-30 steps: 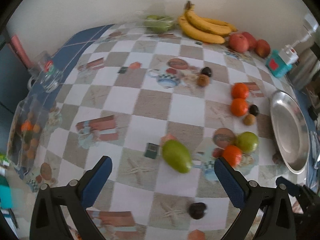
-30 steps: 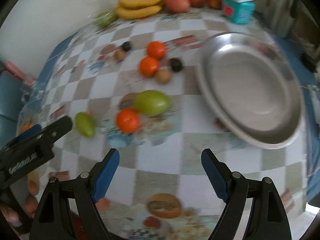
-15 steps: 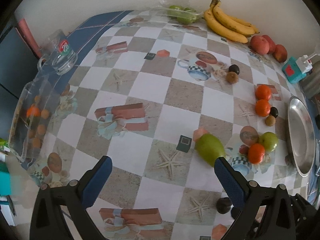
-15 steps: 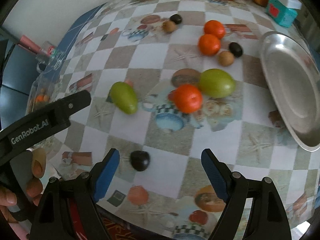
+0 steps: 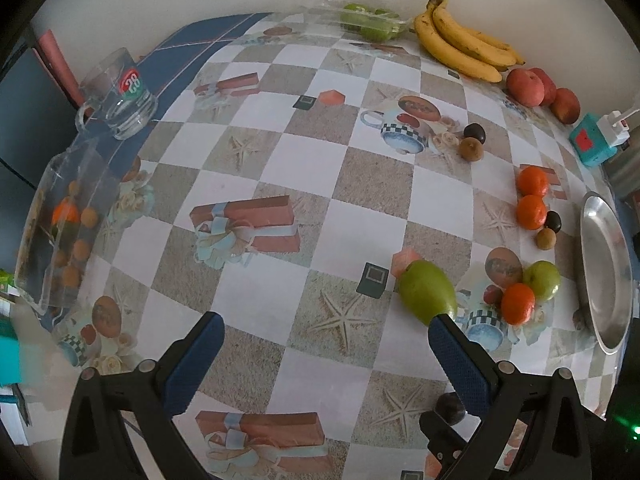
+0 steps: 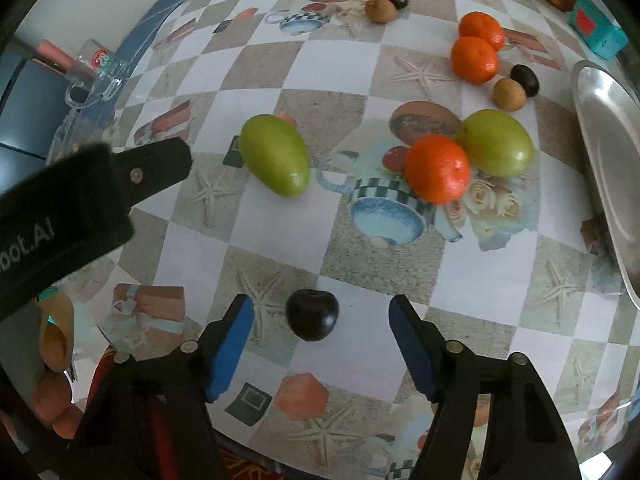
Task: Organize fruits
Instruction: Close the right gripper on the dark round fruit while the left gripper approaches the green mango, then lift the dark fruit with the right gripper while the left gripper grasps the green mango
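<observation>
The right gripper (image 6: 320,316) is down over the table and its blue jaws have just been closing in; they now stand partly apart with a small dark plum (image 6: 313,314) between them, a gap on either side, so nothing is gripped yet. Over to the left gripper (image 5: 326,344): jaws wide, nothing between them, only patterned tablecloth (image 5: 256,160) below, and its right finger's tip overlapping the near end of the long green mango (image 5: 428,293) in the picture, though contact I can't call. Moving outward, a tangerine (image 6: 437,169) leans against a second, rounder green mango (image 6: 496,142); beyond them two more tangerines (image 6: 476,46) sit close together with a brown kiwi-like fruit and a dark plum (image 6: 525,79) just beside. Further back another brown-and-dark pair (image 5: 472,141), and along the wall a bunch of bananas (image 5: 464,50), three red apples (image 5: 540,90) and a clear bag of green fruit (image 5: 368,24). And the steel plate (image 5: 604,272) at the right edge? As far as both views show, bare. So by my reading the sorting has barely started: all the fruit in view sits loose on the cloth in mixed little clusters, and this plum looks like the first pickup. A glass mug (image 5: 120,100) and a clear tray (image 5: 52,240) sit at the far left.
</observation>
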`<state>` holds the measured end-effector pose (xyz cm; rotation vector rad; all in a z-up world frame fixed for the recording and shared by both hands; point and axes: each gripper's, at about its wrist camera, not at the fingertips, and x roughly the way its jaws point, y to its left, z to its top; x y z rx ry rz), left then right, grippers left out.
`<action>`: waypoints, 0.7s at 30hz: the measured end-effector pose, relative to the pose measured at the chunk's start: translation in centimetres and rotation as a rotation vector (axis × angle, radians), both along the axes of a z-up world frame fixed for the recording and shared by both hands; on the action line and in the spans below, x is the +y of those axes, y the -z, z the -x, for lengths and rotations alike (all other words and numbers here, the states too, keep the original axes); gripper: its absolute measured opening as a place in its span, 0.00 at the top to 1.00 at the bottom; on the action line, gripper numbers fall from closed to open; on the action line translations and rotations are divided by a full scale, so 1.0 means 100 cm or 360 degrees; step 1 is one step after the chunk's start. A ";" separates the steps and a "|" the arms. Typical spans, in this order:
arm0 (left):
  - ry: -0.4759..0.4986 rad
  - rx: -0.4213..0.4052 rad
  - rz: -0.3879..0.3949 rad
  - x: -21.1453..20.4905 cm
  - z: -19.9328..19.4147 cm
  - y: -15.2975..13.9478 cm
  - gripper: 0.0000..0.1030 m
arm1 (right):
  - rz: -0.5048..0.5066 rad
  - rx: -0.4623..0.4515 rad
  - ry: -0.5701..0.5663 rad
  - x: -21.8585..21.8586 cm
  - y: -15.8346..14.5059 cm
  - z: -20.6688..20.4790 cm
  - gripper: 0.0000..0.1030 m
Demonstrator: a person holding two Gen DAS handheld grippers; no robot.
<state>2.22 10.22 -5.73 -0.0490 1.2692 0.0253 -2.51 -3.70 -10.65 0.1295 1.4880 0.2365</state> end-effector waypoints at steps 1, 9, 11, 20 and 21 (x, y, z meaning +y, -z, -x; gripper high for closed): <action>0.0000 0.0003 -0.0001 0.000 0.000 0.000 0.00 | 0.0002 0.0000 0.0006 0.001 0.001 -0.001 0.31; -0.0012 0.0013 -0.0011 0.001 0.000 0.002 0.00 | 0.0003 0.0025 -0.0021 0.020 0.013 -0.003 0.48; -0.0017 0.0015 -0.0014 0.001 0.000 0.002 0.00 | -0.0006 0.0026 -0.0024 0.024 0.014 -0.003 0.52; -0.0021 0.0019 -0.0024 0.001 0.000 0.002 0.00 | -0.0039 0.0035 -0.0002 0.019 0.018 -0.003 0.68; -0.0024 0.0019 -0.0026 0.001 0.000 0.002 0.00 | -0.0042 0.0037 0.0000 0.018 0.017 -0.004 0.70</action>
